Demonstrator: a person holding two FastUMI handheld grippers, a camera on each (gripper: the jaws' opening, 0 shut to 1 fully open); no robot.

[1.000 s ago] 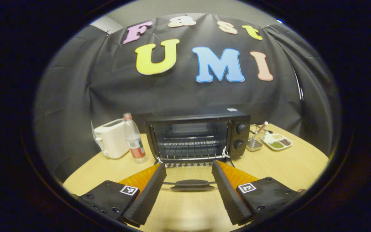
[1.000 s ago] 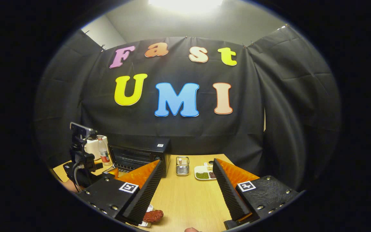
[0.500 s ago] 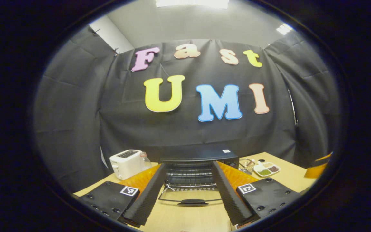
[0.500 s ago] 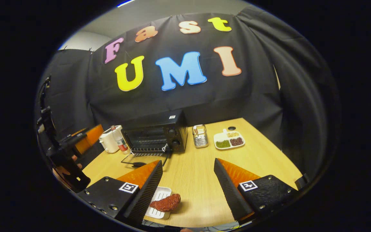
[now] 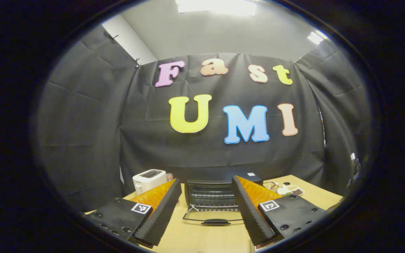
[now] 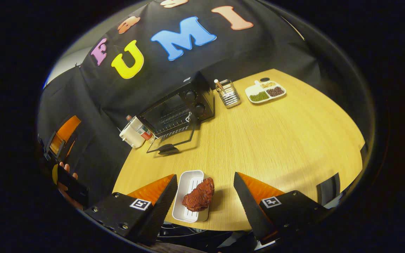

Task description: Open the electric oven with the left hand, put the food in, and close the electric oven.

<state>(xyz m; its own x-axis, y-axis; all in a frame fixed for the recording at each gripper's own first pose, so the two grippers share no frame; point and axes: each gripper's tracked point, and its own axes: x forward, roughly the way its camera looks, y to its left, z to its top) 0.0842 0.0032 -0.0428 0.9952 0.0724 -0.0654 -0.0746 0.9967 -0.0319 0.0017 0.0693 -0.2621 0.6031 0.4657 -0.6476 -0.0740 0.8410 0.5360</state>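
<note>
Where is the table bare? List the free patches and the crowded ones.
Free: the wide stretch of table between the oven, the divided dish and the food tray. Crowded: the far edge, where toaster, bottle, oven and rack line up, and the open door lying flat before the oven.

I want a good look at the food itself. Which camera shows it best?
The right gripper view: the reddish-brown food lies on a white tray near the table edge, between the open fingers of the right gripper. The left gripper view looks toward the open oven instead.
</note>
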